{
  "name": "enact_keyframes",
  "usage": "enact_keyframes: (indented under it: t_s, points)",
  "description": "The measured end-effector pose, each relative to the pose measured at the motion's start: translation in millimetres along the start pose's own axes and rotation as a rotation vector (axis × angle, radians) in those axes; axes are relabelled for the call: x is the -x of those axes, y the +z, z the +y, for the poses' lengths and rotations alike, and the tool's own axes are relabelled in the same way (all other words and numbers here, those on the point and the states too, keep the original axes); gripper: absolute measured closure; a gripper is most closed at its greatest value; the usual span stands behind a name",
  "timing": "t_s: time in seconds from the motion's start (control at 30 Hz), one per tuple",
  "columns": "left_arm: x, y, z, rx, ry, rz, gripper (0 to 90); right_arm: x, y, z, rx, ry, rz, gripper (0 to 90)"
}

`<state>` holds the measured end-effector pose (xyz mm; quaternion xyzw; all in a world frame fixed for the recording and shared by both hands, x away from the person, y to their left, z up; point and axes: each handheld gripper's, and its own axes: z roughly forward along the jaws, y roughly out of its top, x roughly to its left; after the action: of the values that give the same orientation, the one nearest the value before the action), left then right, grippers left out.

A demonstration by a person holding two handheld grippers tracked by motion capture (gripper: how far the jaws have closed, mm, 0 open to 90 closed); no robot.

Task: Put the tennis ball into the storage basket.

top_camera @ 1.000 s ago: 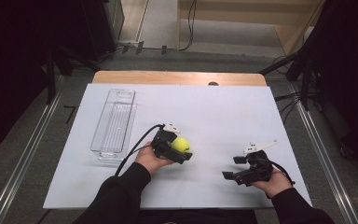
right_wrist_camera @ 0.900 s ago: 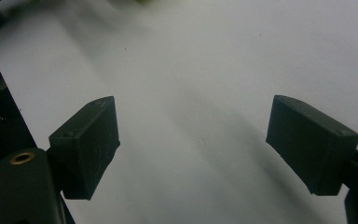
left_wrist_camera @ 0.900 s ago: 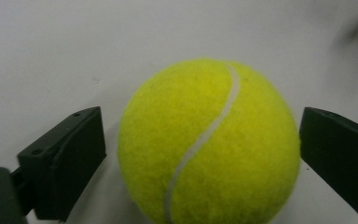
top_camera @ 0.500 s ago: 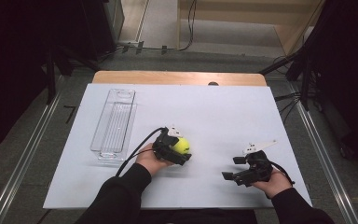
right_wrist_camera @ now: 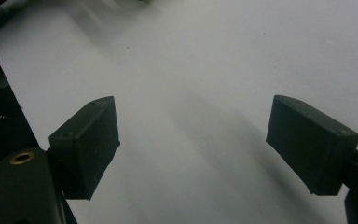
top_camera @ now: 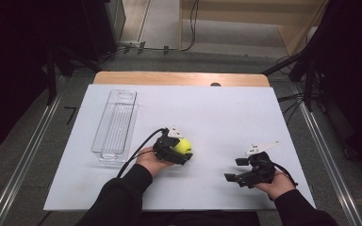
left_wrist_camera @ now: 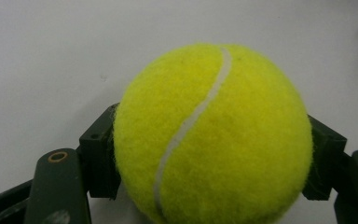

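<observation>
A yellow tennis ball (top_camera: 184, 146) sits near the middle of the white table, held between the jaws of my left gripper (top_camera: 181, 151). In the left gripper view the ball (left_wrist_camera: 212, 135) is pressed on both sides by the black pads (left_wrist_camera: 100, 158). My right gripper (top_camera: 236, 170) rests low over the table at the front right, its jaws wide apart with nothing between them. Bare white surface lies between its two pads (right_wrist_camera: 86, 144) in the right gripper view.
A clear plastic tray (top_camera: 115, 125) lies lengthwise on the left part of the white table (top_camera: 217, 113). A wooden strip (top_camera: 179, 78) runs along the table's far edge. Metal rails (top_camera: 325, 155) flank both sides. Cables trail on the floor beyond.
The left gripper with the ball has shifted very slightly; the right gripper has moved a little toward the front. Both grips look the same as before.
</observation>
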<state>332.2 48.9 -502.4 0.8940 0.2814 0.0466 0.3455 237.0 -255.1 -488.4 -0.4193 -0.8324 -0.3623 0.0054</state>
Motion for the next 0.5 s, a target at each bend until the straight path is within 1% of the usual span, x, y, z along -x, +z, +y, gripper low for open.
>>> enact_keyframes:
  t_s: [0.13, 0.27, 0.37, 0.5]
  points:
    - [0.0, -0.2, -0.2, 0.003, -0.001, -0.001, 26.1, 0.0, 0.8, 0.3, -0.006, 0.002, 0.003, 14.9]
    - [-1.2, -0.6, -0.1, 0.002, -0.014, -0.01, 26.2, -0.2, 0.7, 0.3, -0.002, -0.004, 0.003, 14.9]
    - [-1.3, -0.5, -0.4, 0.002, -0.001, -0.009, 26.2, -0.1, 0.7, 0.2, -0.006, -0.001, 0.002, 14.9]
    - [-2.0, -0.9, 0.0, 0.003, -0.015, -0.015, 26.2, -0.2, 0.6, 0.4, -0.003, -0.005, 0.002, 14.9]
